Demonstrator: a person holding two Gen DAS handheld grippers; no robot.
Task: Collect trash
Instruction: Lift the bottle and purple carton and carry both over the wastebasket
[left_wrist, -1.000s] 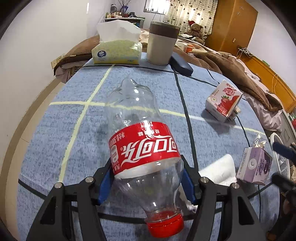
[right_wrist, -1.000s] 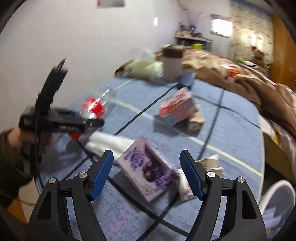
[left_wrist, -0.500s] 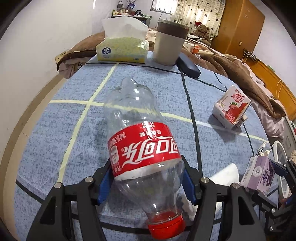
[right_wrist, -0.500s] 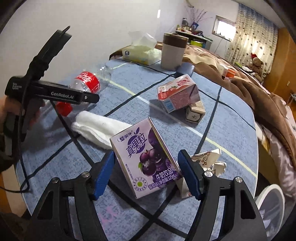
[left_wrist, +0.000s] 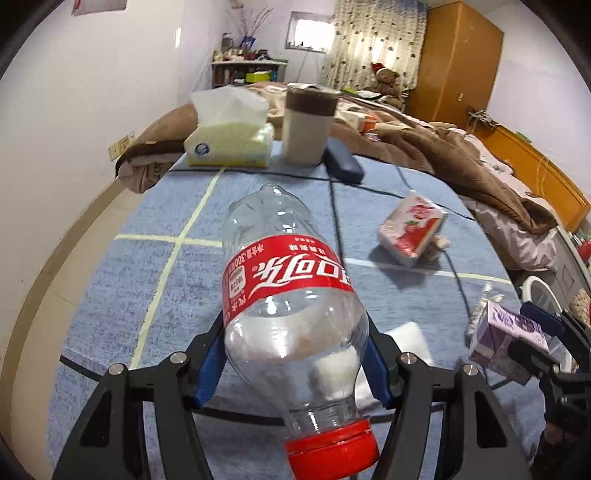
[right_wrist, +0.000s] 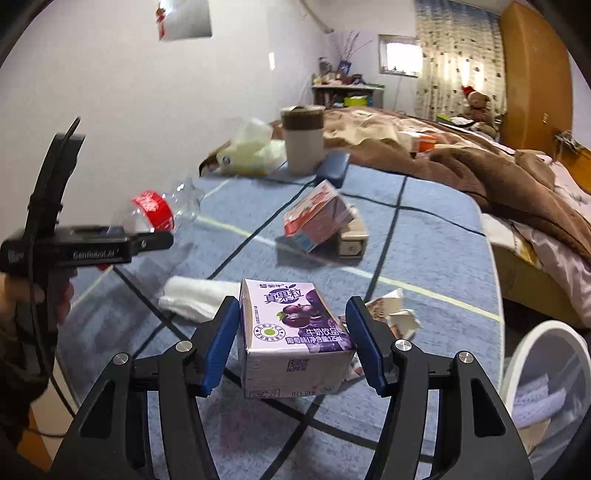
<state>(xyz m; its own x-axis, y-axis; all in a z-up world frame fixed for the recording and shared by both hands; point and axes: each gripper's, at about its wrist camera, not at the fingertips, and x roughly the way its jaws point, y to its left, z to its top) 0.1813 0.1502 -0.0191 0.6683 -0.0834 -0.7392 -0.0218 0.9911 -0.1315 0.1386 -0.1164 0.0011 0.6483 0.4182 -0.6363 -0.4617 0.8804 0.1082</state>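
Note:
A clear cola bottle (left_wrist: 284, 280) with a red label and red cap sits cap-first between my left gripper's (left_wrist: 295, 356) blue pads, which are shut on it above the blue tablecloth (left_wrist: 147, 295). In the right wrist view the bottle (right_wrist: 155, 210) hangs at the left in that gripper (right_wrist: 147, 242), held by a hand. My right gripper (right_wrist: 295, 341) is closing its jaws on a purple milk carton (right_wrist: 295, 321); both pads touch its sides. In the left wrist view the carton (left_wrist: 506, 332) shows at the right edge, in the right gripper (left_wrist: 535, 332).
On the cloth lie a red strawberry carton (right_wrist: 317, 218) leaning on a small box (right_wrist: 354, 240), a white tissue wad (right_wrist: 195, 295) and crumpled paper (right_wrist: 391, 314). At the far edge stand a tissue box (left_wrist: 229, 144), a cup (left_wrist: 308, 125) and a dark case (left_wrist: 343, 166). A white bin (right_wrist: 543, 369) stands at the right.
The right jaws have narrowed onto the purple carton, which now stands upright between them instead of lying flat. The left gripper has risen with the bottle.

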